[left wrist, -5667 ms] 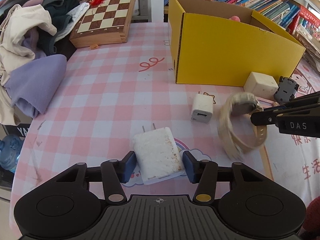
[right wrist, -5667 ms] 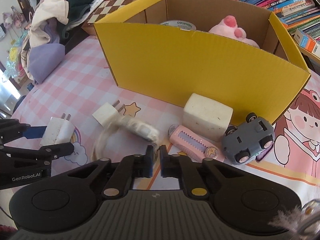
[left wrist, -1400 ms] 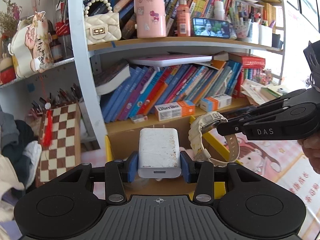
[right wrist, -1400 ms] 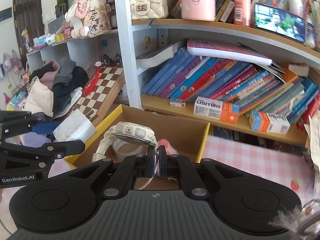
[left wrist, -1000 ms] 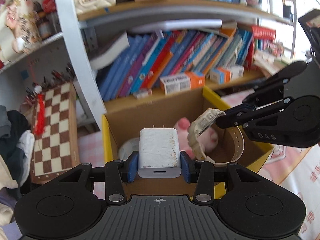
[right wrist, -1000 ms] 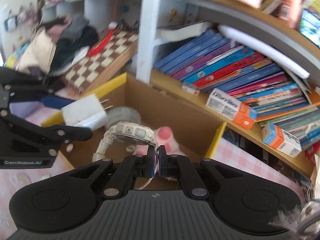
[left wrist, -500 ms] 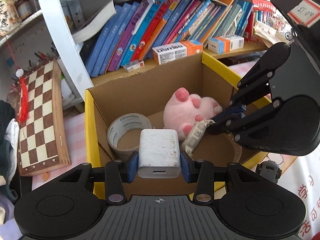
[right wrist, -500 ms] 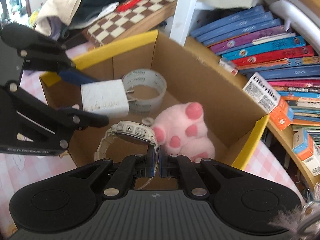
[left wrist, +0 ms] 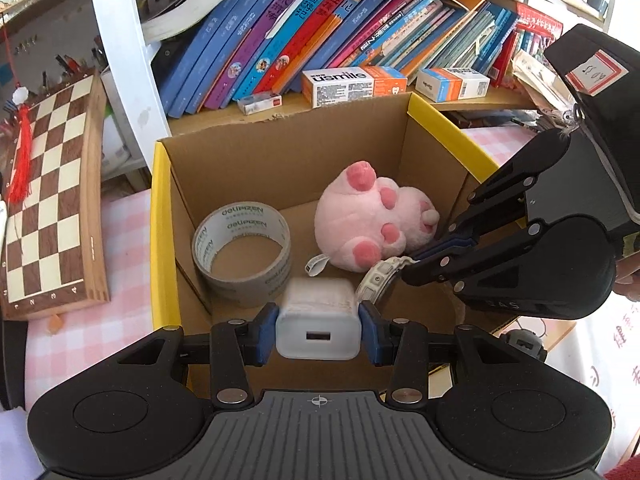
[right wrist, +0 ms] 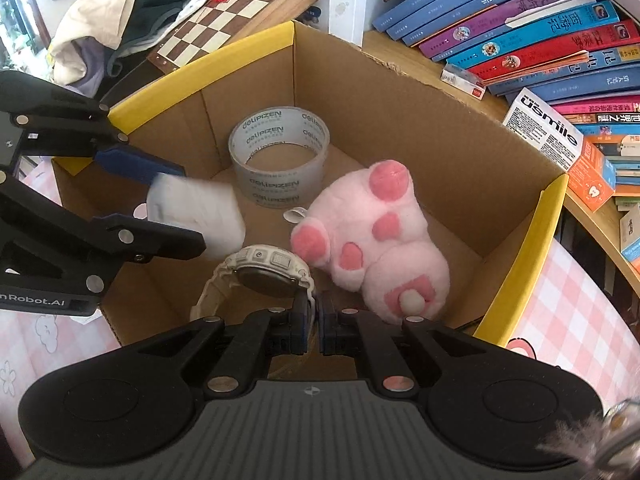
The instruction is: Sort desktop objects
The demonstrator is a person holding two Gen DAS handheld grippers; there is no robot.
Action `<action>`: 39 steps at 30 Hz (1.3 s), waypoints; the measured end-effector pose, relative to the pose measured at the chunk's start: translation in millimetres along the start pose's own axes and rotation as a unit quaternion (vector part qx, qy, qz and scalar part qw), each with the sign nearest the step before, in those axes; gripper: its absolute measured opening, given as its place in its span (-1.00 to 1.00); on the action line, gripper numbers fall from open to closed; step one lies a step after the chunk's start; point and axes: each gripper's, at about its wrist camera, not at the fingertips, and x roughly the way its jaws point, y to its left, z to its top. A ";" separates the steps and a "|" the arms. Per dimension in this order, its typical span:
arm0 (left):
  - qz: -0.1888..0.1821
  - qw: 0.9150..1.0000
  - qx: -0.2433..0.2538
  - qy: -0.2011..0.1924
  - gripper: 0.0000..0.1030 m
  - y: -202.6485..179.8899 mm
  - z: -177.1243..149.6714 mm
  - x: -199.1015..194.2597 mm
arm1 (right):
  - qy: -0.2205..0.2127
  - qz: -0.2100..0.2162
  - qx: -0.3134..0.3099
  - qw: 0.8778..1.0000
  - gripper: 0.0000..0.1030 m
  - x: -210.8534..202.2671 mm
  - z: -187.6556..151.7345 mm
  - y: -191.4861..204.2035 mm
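Looking through the left wrist view: left gripper (left wrist: 318,334) clamped a white plastic charger block (left wrist: 318,326) between its blue pads, USB port facing the camera, rounded corners, top face slightly blurred. It hung inside the near rim of the yellow cardboard box (left wrist: 160,216), raw brown board on the inside. On the box floor lay a grey tape roll (left wrist: 242,250), hollow side up, and a fuzzy pink plush paw (left wrist: 372,218) with darker pink toe pads; the two sat apart. Right gripper (left wrist: 416,266) came in from the right, pinching a cream watch (left wrist: 378,280) by its strap, just beside the charger and touching or nearly touching the plush. Around the box: pink checked tablecloth (left wrist: 120,240), wooden chessboard (left wrist: 52,200) at left, slanted books (left wrist: 288,36) on the shelf behind.

Right wrist view: right gripper (right wrist: 314,320) was closed down to a sliver on the watch (right wrist: 266,270) strap, its hard resin case angled up. Left gripper (right wrist: 168,204) held the charger (right wrist: 196,212) at left, motion-blurred, over the box's left part. Tape roll (right wrist: 280,152) sat near the far corner, plush (right wrist: 372,240) right of centre. Bare cardboard floor showed between tape, plush and the near wall; box walls (right wrist: 516,256) closed in on every side. Clothes pile (right wrist: 100,24) lay at far left.
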 end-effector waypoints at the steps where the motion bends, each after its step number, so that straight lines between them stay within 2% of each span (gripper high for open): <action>1: 0.001 1.000 0.000 -0.001 -0.19 -0.1 0.0 0.1 | 0.000 0.000 0.000 1.000 -0.89 0.2 0.2 -0.1; 8: 0.007 1.000 -0.002 -0.007 -0.16 -1.3 -0.9 -1.4 | -0.008 0.001 0.006 1.000 -0.79 -1.2 0.9 -1.2; 13: 0.009 1.000 -0.009 -0.015 0.05 0.7 -1.0 -6.3 | -0.020 -0.004 0.007 1.000 -0.59 -9.0 0.8 -1.9; 26: 0.029 0.999 -0.003 -0.037 0.07 -11.2 -4.9 -30.3 | -0.054 -0.003 0.026 0.998 -0.46 -35.0 -4.5 -2.4; 30: 0.039 0.998 -0.008 -0.051 0.08 -14.8 -8.3 -43.5 | -0.074 -0.004 0.033 0.997 -0.36 -49.0 -7.4 -0.2; 33: 0.049 0.996 -0.015 -0.070 0.33 -15.9 -10.7 -56.0 | -0.094 -0.006 0.040 0.995 -0.27 -63.3 -10.2 1.7; 39: 0.049 0.993 -0.034 -0.105 0.35 -15.9 -16.5 -82.9 | -0.126 -0.016 0.051 0.991 -0.25 -91.1 -16.4 8.6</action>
